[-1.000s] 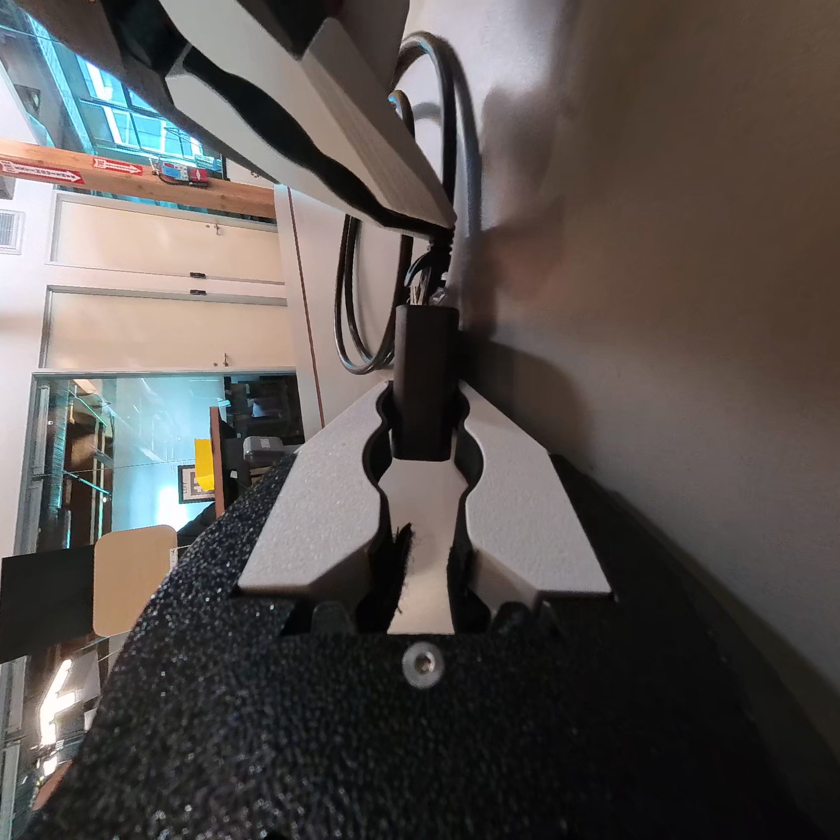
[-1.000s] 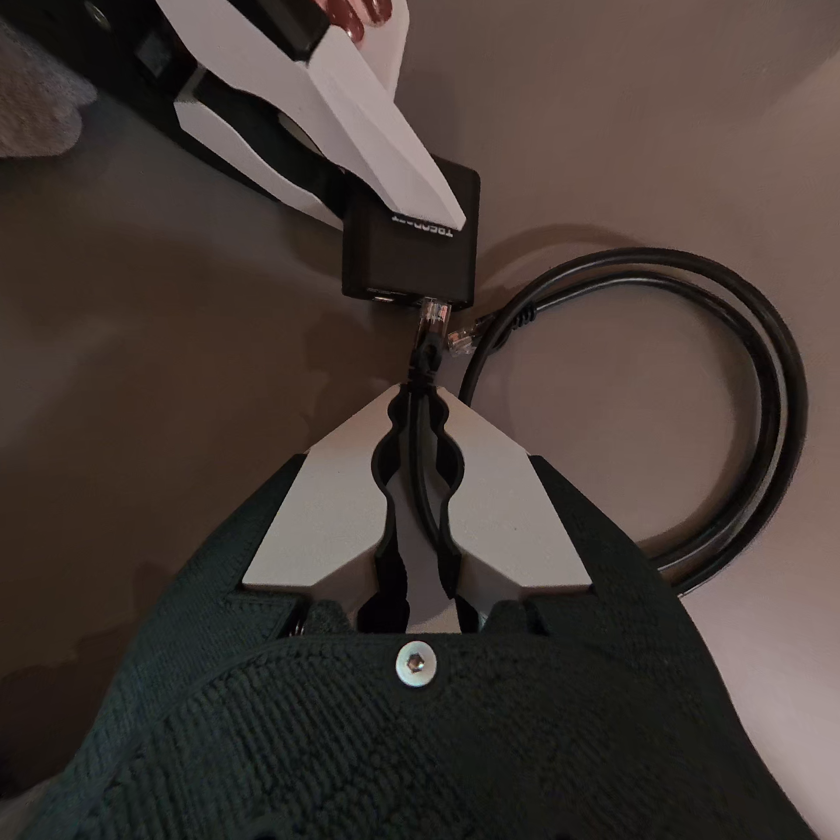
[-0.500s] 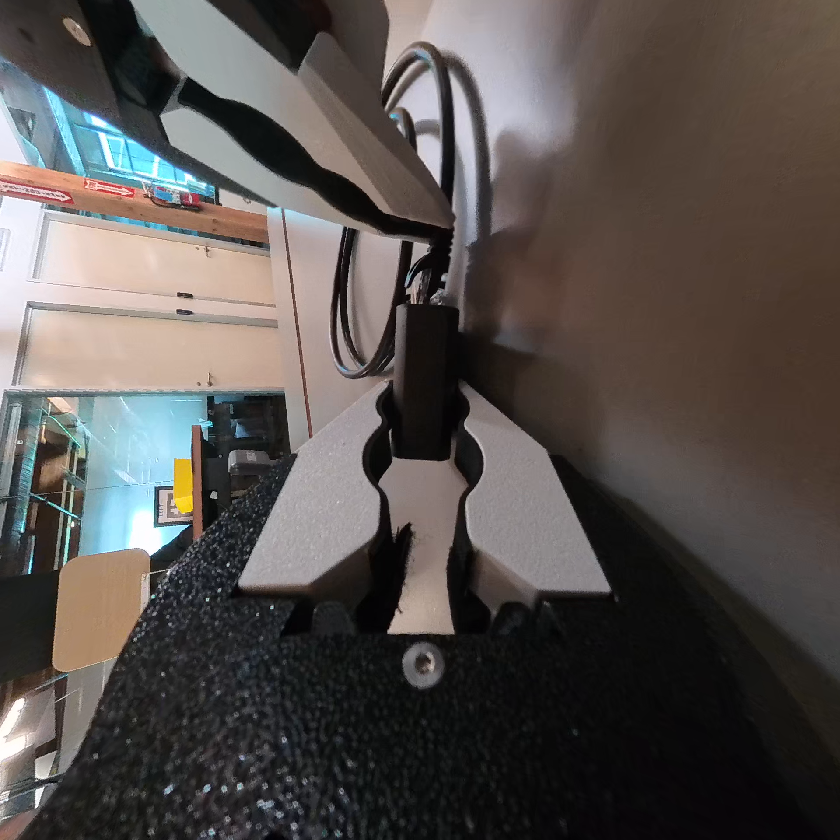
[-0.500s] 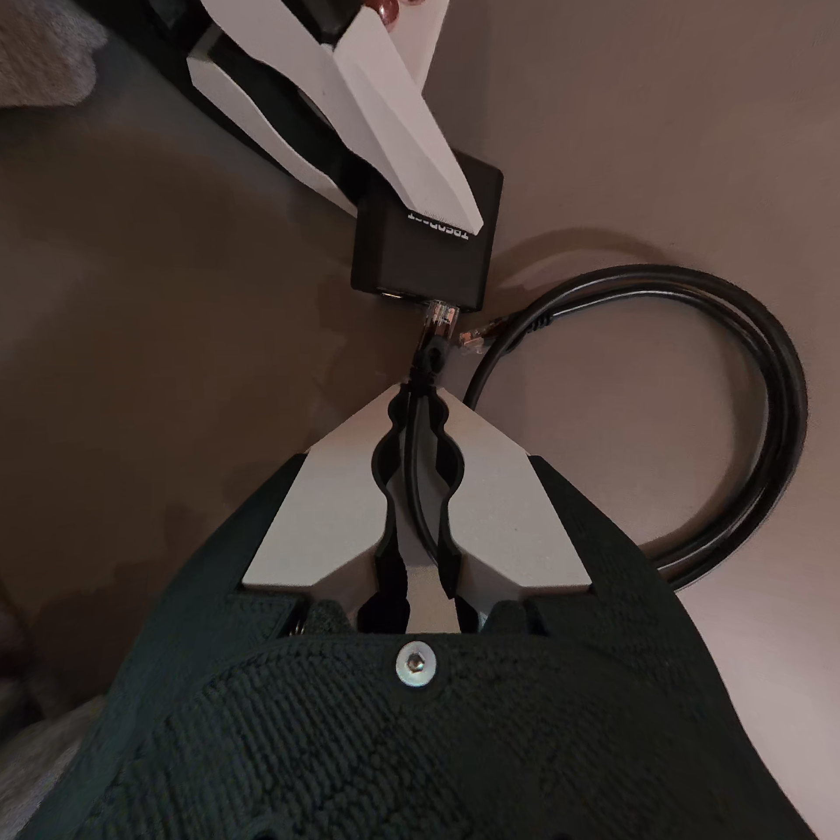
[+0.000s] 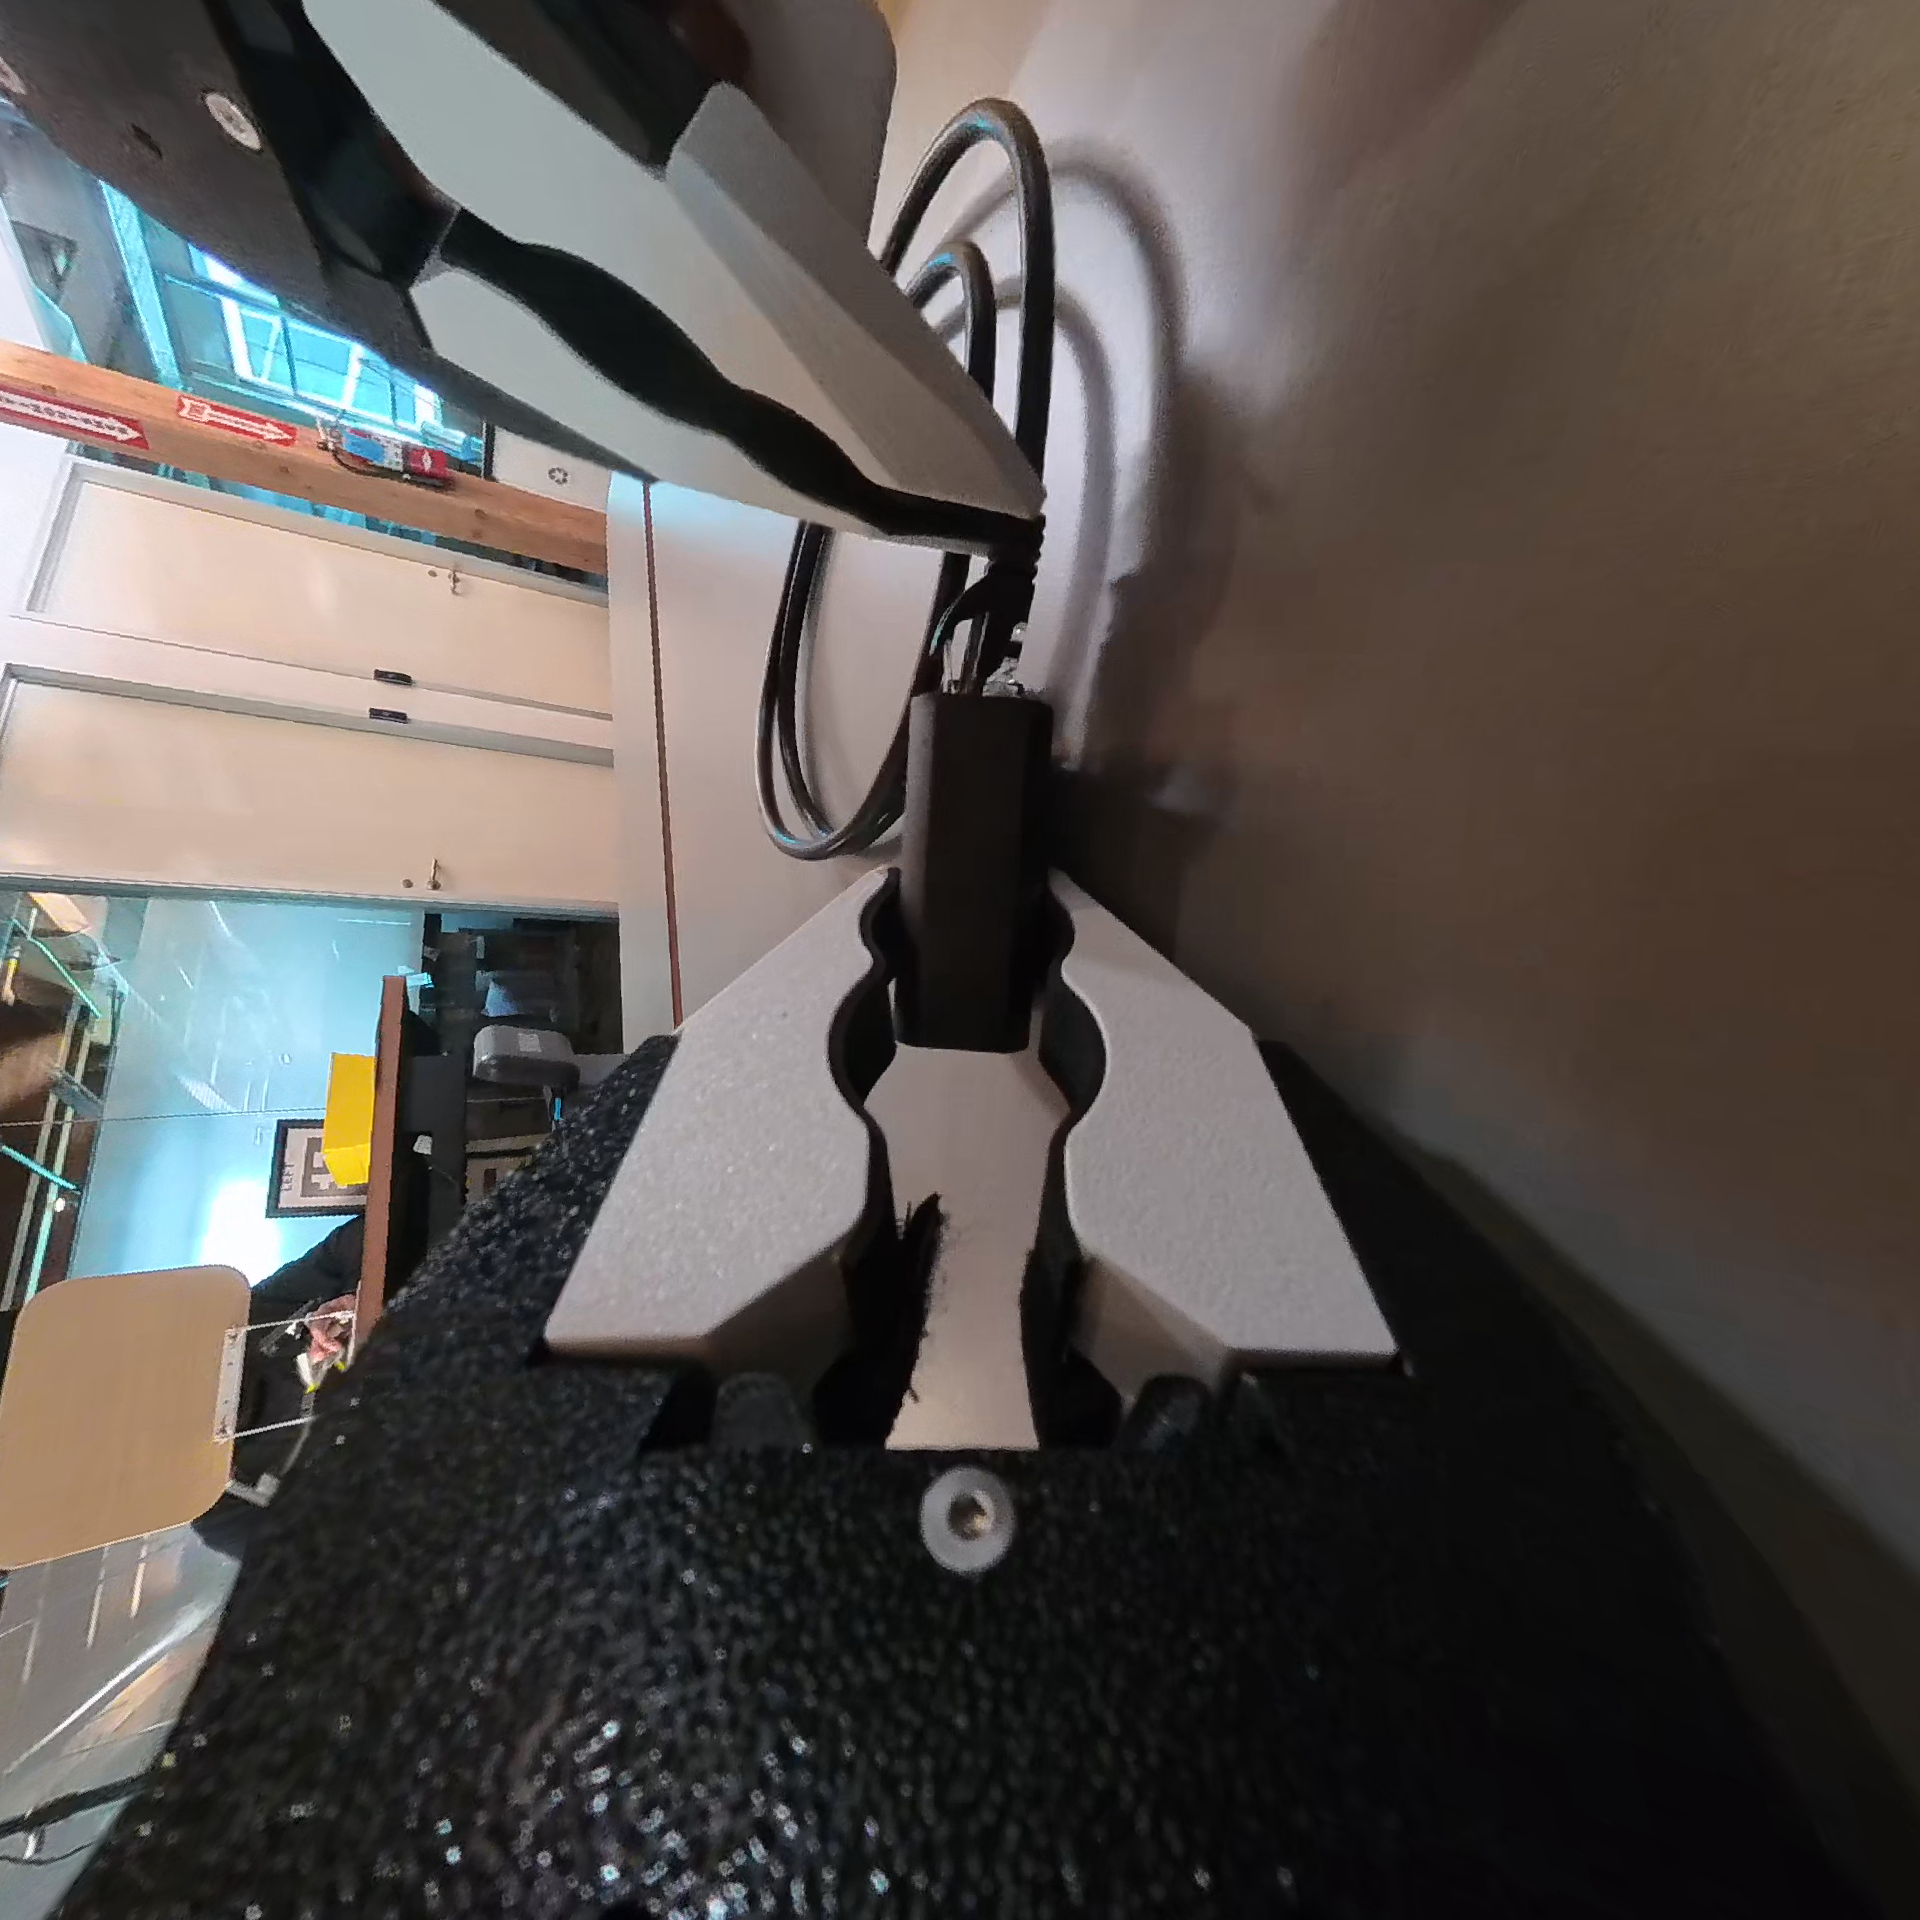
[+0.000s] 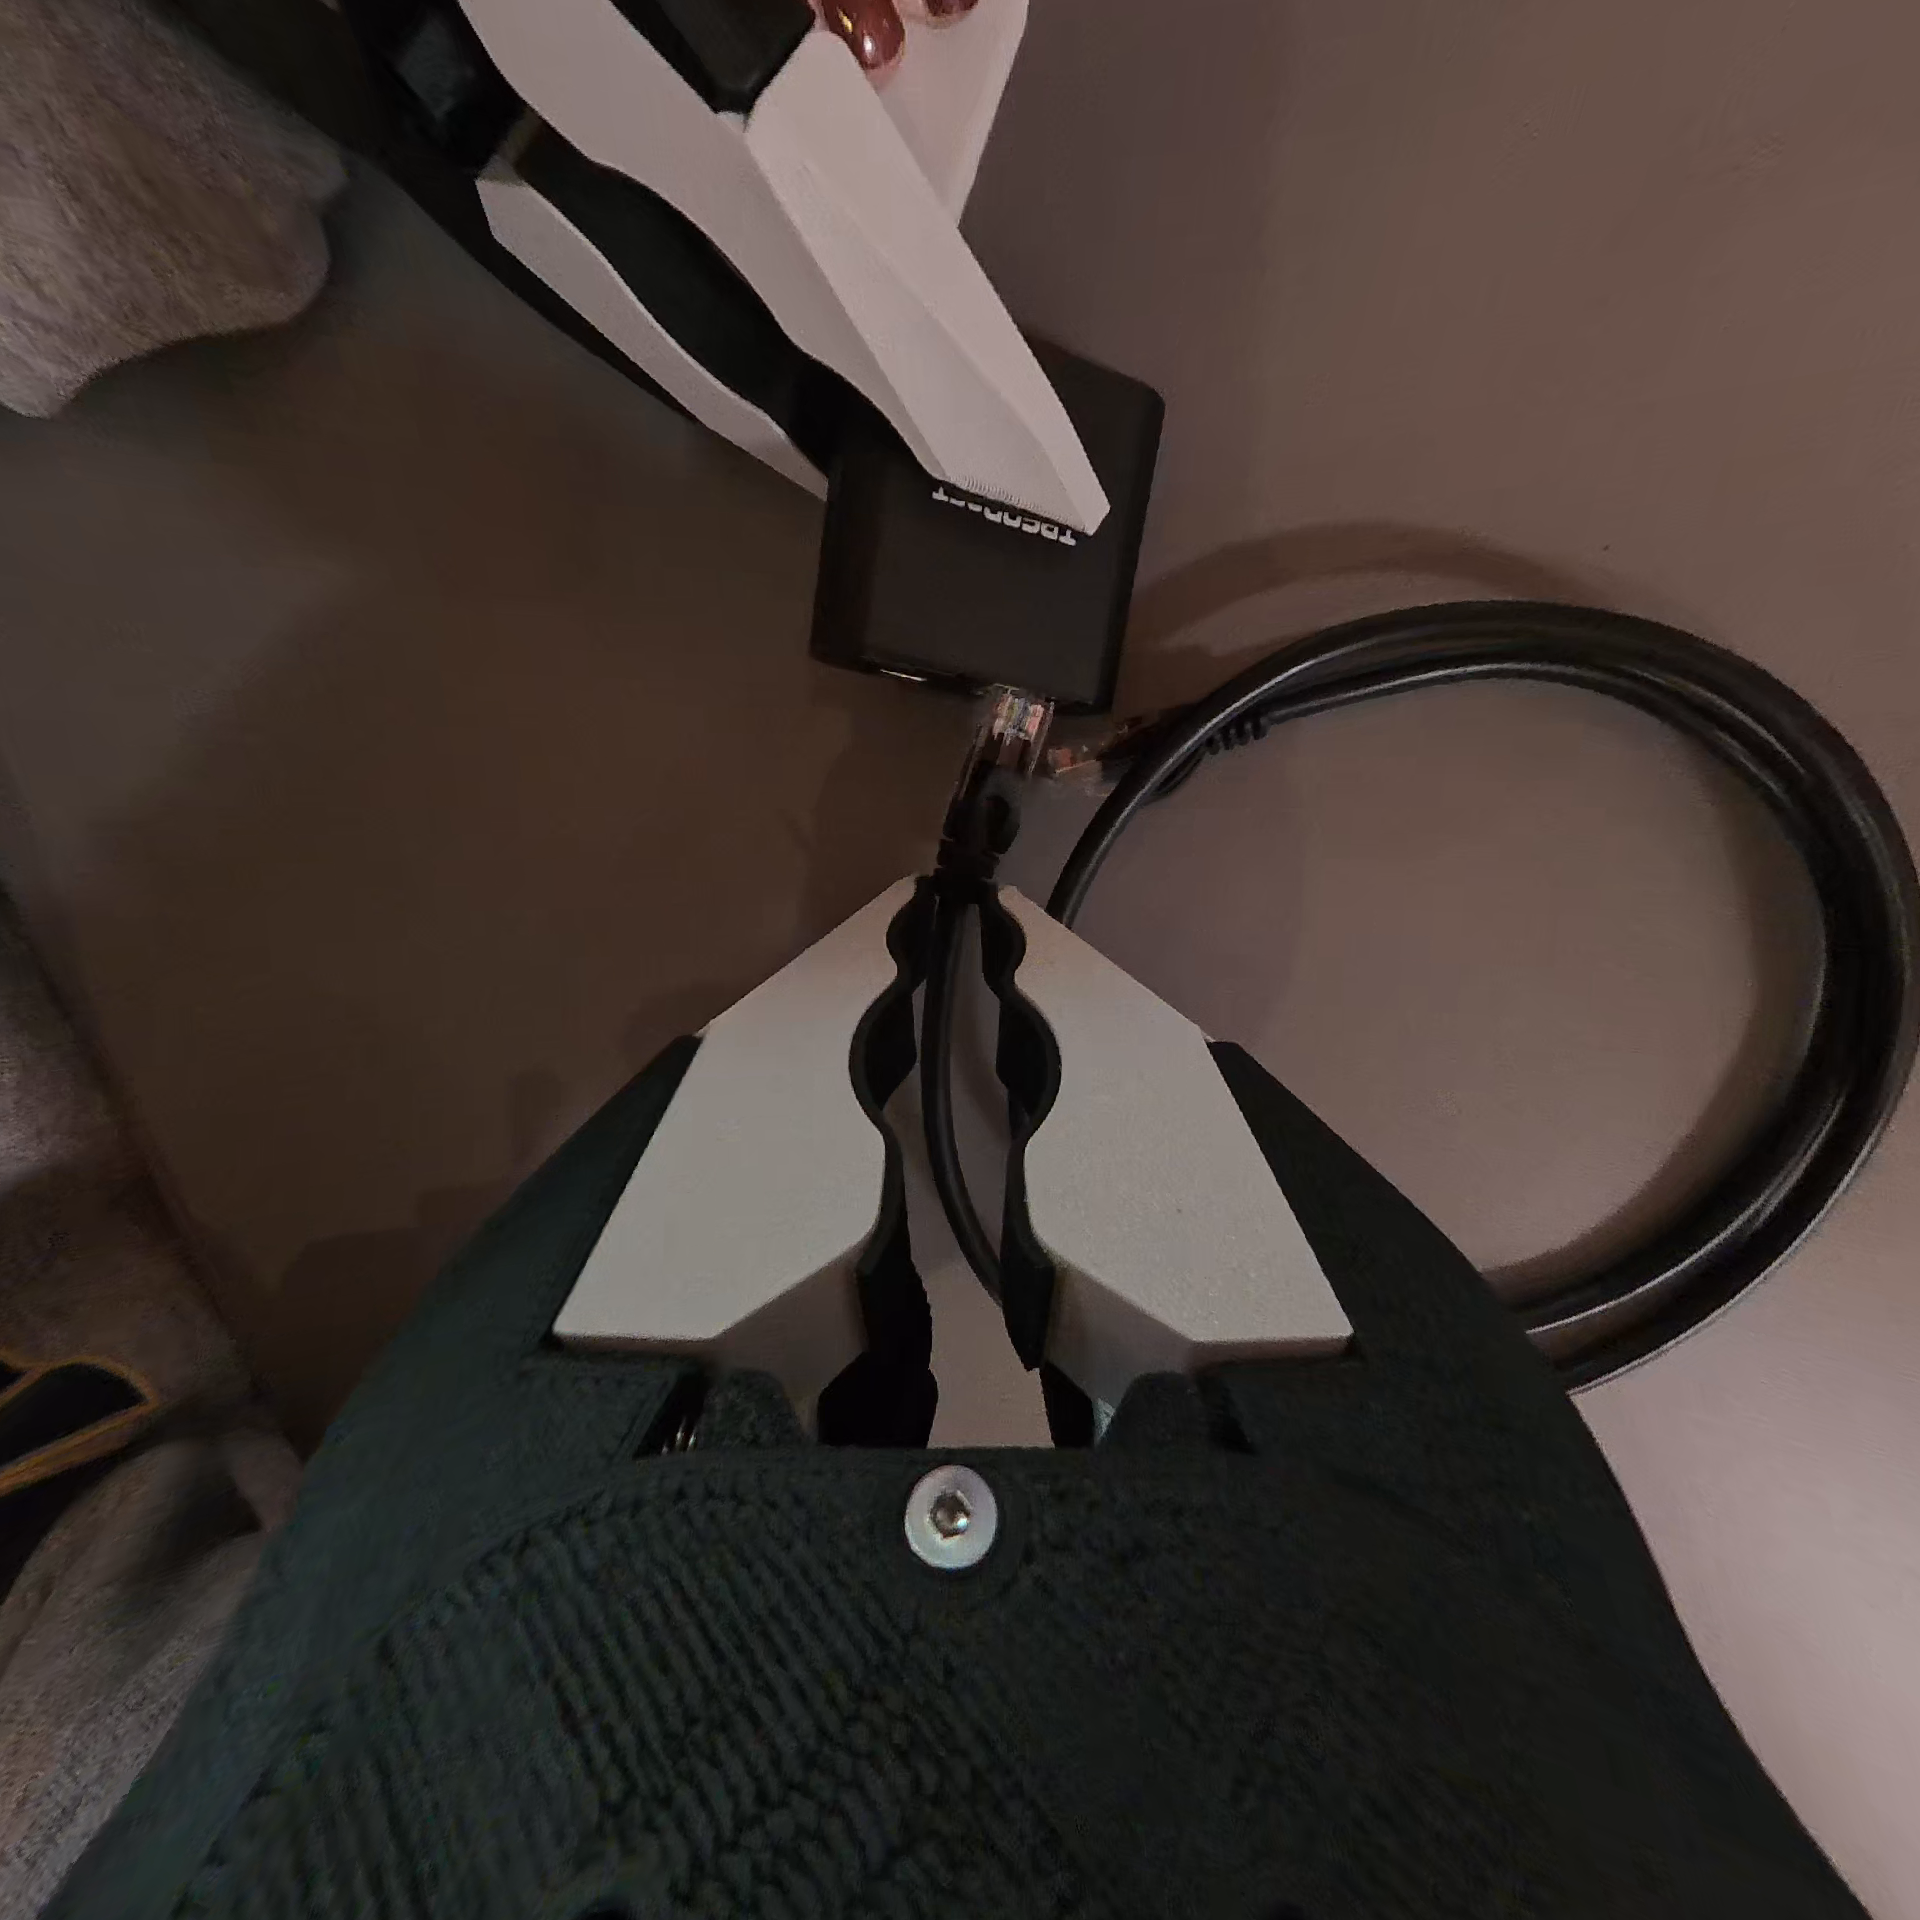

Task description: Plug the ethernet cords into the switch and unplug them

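Note:
A small black switch is held just above the grey table. My left gripper is shut on the switch, and it shows in the right wrist view coming in from the top left. My right gripper is shut on a black ethernet cord just behind its clear plug. The plug's tip sits at the switch's right port, most of it still showing. A second clear plug lies loose on the table beside it. The right gripper reaches in from the upper left in the left wrist view.
The black cord lies in a coiled loop on the table to the right of the switch, also in the left wrist view. A grey sleeve shows at the left edge. A hand's fingertips hold the left gripper.
Both grippers keep their holds. The switch and the plug have shifted slightly together, and the right gripper looms larger in the left wrist view. The plug stays at the port's mouth.

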